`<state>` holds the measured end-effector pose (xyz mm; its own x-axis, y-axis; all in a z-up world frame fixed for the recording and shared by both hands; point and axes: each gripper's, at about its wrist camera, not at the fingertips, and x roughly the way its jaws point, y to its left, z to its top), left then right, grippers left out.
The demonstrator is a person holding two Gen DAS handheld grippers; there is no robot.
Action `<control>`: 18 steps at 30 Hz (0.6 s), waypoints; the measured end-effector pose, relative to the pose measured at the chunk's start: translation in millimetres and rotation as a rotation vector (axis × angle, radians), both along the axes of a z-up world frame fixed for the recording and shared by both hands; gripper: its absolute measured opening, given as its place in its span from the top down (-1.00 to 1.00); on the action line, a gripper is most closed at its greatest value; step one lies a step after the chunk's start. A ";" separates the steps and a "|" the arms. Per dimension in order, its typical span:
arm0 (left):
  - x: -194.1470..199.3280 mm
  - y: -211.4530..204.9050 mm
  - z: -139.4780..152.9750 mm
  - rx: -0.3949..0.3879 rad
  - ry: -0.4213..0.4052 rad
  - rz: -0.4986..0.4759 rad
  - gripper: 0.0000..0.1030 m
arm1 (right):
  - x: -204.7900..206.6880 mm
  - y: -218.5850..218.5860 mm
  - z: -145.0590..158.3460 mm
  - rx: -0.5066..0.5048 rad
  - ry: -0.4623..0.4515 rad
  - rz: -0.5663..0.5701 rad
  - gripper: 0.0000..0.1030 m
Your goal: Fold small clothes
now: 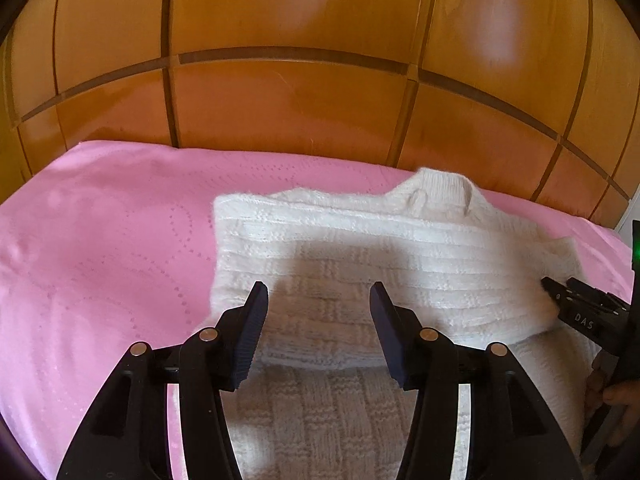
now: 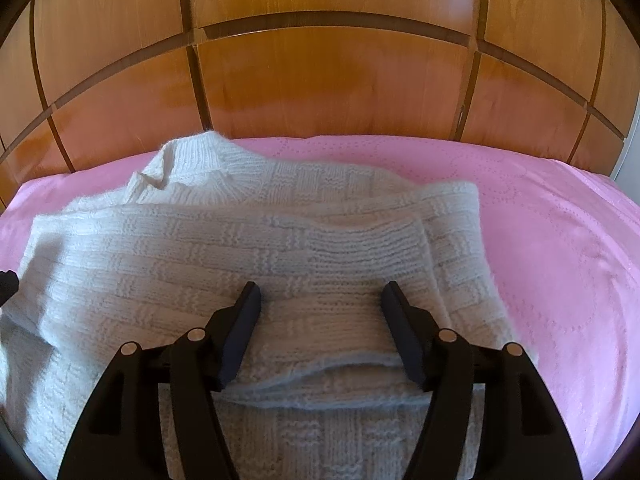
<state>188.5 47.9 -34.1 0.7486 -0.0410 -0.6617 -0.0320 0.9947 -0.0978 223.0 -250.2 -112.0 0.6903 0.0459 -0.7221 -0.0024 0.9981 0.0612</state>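
Sweater (image 1: 352, 248), white knit with a basket-weave texture, lies on the pink bedspread (image 1: 100, 248), partly folded, collar (image 1: 440, 194) at the far end toward the wooden panelled wall (image 1: 288, 100). Left wrist view: sweater sits centre to right of frame, bare pink cover to its left; a folded-over layer ends in an edge running left-right just in front of the fingertips, with a lower layer continuing toward the camera under the gripper. Left gripper (image 1: 319, 294) jaws are apart with nothing between them, hovering over the near part of the sweater; whether the tips touch the knit I can't tell. Its shadow falls on the fabric between and beyond the fingers. Right gripper (image 1: 576, 312) also shows in this view at the right edge, black, with its tip at the sweater's right side near a folded sleeve edge, and part of the person's hand (image 1: 620, 400) shows behind it at the lower right. Right wrist view: sweater (image 2: 240, 248) fills the centre and left, with pink bedspread (image 2: 560, 260) to the right; collar (image 2: 192, 160) is far left against the wall (image 2: 320, 80). A sleeve or side panel is folded across the body, its ribbed edge lying just beyond the fingertips. Right gripper (image 2: 321, 292) jaws are apart, empty, over the near folded layers; contact with the knit is unclear. Small dark part at the left edge of that view looks like the other gripper, too little visible to say more.
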 end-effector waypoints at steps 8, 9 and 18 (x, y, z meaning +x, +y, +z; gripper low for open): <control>13.3 8.1 -18.3 -0.009 0.048 0.010 0.00 | 0.2 0.8 -1.1 0.008 0.000 0.000 -0.27; 16.3 10.2 -23.7 -0.017 0.068 0.014 0.00 | 0.3 1.0 -1.4 0.009 0.000 0.000 -0.28; -0.9 23.9 -21.6 -0.110 0.101 0.020 -0.01 | 0.5 -4.4 1.9 0.074 0.014 0.032 -0.72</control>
<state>187.6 71.8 -55.7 0.6802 -0.1035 -0.7257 -0.0667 0.9771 -0.2018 223.5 -254.6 -110.1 0.6776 0.1213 -0.7254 -0.0332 0.9903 0.1346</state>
